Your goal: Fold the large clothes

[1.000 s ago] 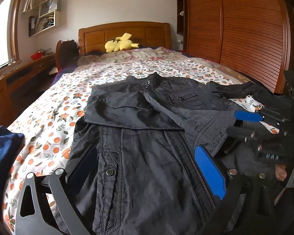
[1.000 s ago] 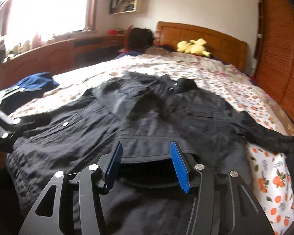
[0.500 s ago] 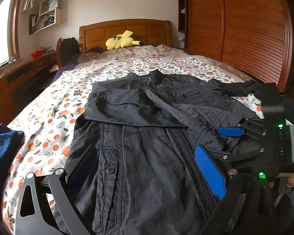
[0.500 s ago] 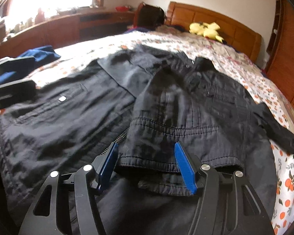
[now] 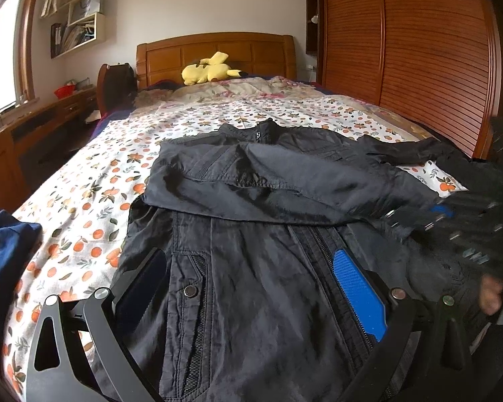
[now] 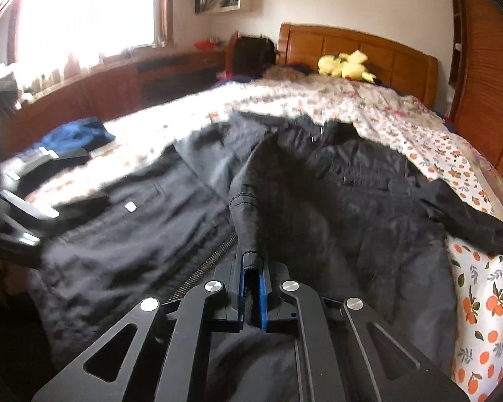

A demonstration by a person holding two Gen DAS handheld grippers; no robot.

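**Right gripper pinching the sleeve cuff, left gripper waiting open on the jacket front**

Starting at your left: the blue garment (image 5: 6, 251) sits bunched at the bed's near left edge, clear of your work. The black jacket (image 5: 251, 284) lies front-up across the foot of the bed (image 5: 94, 207), collar toward the headboard (image 5: 214, 50), with 1 sleeve already folded across the chest, which suggests you are narrowing the body before folding it lengthwise.

Your left gripper (image 5: 251, 288) rests low over the jacket's lower front, jaws spread wide with fabric lying between them but neither pad pressing on it. It looks parked there to steady the body against the other hand's pull.

Further right, your right gripper (image 6: 252, 296) has its blue pads drawn almost together on the sleeve cuff (image 6: 249, 251), so the sleeve rises from the jacket as a taut ridge.

For room: bare floral bedspread lies open on the left and beyond the collar. The right side is tighter, since the jacket's far edge trails near the bed's right edge beside the slatted wardrobe (image 5: 419, 50). Carrying the cuff leftward looks safest.
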